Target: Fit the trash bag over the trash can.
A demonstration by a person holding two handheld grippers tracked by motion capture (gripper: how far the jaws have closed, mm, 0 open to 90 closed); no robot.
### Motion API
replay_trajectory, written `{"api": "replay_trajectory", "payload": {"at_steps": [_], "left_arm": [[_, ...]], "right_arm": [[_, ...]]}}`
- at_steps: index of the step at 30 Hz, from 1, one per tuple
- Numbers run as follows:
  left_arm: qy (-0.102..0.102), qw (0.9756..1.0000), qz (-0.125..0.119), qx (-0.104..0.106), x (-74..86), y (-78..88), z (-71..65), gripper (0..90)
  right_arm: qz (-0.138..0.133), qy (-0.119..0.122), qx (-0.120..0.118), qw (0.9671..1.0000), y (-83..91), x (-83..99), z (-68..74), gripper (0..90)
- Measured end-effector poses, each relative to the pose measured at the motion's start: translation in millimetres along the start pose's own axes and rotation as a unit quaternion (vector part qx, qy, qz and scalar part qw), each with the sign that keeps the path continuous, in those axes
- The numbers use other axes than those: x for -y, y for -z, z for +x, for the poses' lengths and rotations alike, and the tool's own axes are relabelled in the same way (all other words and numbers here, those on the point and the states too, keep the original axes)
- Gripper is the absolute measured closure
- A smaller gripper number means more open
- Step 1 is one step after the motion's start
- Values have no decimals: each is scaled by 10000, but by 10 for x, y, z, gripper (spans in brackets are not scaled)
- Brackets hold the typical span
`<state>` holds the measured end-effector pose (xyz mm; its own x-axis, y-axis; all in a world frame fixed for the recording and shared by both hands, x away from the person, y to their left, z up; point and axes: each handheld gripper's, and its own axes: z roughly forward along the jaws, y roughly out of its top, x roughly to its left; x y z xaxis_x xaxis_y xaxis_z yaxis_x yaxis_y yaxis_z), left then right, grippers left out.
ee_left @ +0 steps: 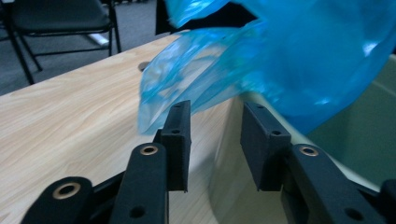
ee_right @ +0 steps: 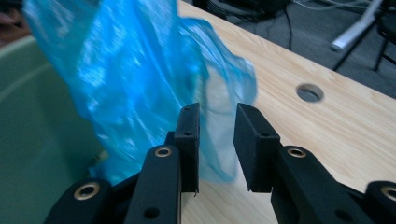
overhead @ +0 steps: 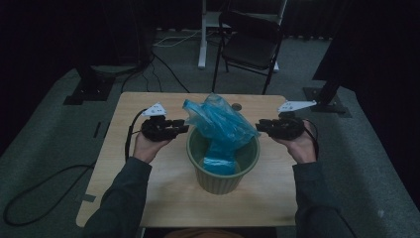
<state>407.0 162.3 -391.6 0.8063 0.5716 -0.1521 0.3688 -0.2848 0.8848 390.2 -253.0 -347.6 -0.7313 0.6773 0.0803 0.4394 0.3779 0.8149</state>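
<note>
Blue bag (overhead: 220, 124) is seen standing in green bin (overhead: 223, 179) mid-worktop (overhead: 163, 198), crumpled top above rim; left claw (overhead: 184, 127) and right claw (overhead: 259, 127) are held apart beside it, nothing clamped.

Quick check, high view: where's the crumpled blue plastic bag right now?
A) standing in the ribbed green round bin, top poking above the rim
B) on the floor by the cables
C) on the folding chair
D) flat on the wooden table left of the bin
A: the crumpled blue plastic bag rises out of the ribbed green round bin, its loose top bunched above the rim, between the two grippers.
</note>
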Motion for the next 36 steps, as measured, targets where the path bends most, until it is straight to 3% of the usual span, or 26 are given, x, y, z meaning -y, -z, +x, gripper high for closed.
{"api": "replay_trajectory", "payload": {"at_steps": [6,11,12,15,19,31,36], "left_arm": [[-77,10000,-37,-12,-65,-40,-36,614],[-157,9999,-2,-39,-90,-66,-58,706],[-186,9998,29,-53,-93,-76,-74,706],[-265,9996,107,-57,-90,-100,-112,817],[-289,9995,78,-48,-63,-64,-149,897],[-287,9996,65,-32,43,48,-249,900],[-279,9995,159,-18,210,128,-319,900]], "right_arm": [[-20,111,-237,9997,-108,-75,100,689],[75,157,-307,9994,-202,-91,139,709],[94,167,-325,9993,-219,-89,143,729],[178,190,-367,9990,-243,-74,149,815],[181,164,-320,9992,-192,-27,139,876],[60,47,-367,9993,3,139,137,900],[10,-35,-357,9994,152,304,182,900]]}}
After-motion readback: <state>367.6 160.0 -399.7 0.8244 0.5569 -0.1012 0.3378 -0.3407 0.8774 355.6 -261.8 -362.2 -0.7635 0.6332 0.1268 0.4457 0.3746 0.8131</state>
